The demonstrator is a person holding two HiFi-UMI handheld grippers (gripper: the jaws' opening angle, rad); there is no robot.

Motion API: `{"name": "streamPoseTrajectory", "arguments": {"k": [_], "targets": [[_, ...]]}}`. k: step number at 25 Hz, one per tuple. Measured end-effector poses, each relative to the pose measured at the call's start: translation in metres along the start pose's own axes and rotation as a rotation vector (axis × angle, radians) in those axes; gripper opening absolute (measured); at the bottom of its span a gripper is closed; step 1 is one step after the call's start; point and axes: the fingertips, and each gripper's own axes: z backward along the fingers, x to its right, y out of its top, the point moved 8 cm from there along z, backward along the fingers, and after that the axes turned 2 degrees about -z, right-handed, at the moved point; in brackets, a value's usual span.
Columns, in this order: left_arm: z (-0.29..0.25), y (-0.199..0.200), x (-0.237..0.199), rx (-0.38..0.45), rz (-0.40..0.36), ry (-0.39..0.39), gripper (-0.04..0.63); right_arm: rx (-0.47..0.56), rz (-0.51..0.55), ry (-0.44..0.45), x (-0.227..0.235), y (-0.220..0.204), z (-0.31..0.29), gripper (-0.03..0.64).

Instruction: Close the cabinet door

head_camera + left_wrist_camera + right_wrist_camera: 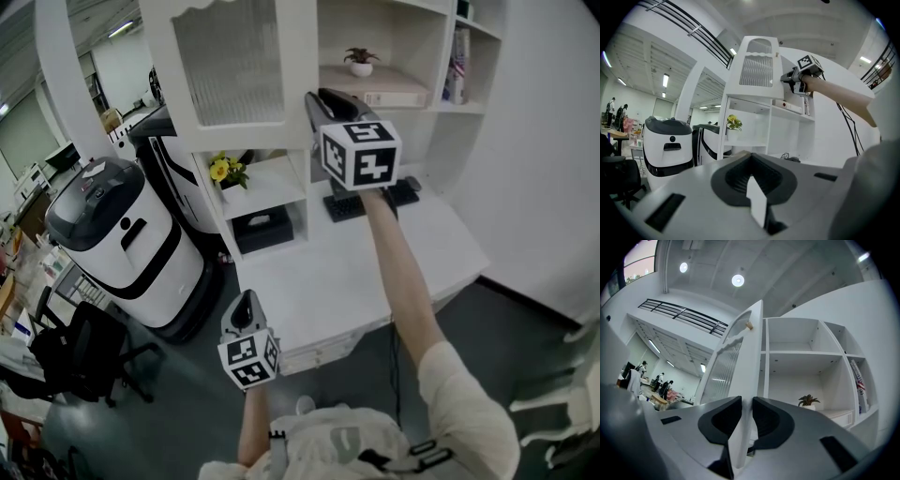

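White cabinet door stood ajar and upright, its free edge pinched between the narrow-set jaws of the right gripper. The open shelf bay lay at three o'clock of that edge. The left gripper, jaws together and empty, hung well apart at seven o'clock.

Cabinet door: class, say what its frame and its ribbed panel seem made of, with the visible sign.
Cabinet door frame: probably white-painted wood or board; smooth, matte, opaque. Door panel: likely ribbed glass or plastic; fine vertical lines, light shows through.
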Motion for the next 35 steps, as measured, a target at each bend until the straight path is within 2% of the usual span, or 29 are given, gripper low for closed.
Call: {"name": "streamPoseTrajectory", "arguments": {"k": [23,35], "targets": [[-0.013,-0.014,-0.010,-0.033,0.031,0.020,0.005,-0.076,-0.008,-0.008,0.025,-0.006,-0.043,0.072],[-0.020,-0.017,-0.016,-0.046,0.031,0.021,0.003,-0.114,0.002,-0.043,0.034,-0.009,-0.065,0.071]]}}
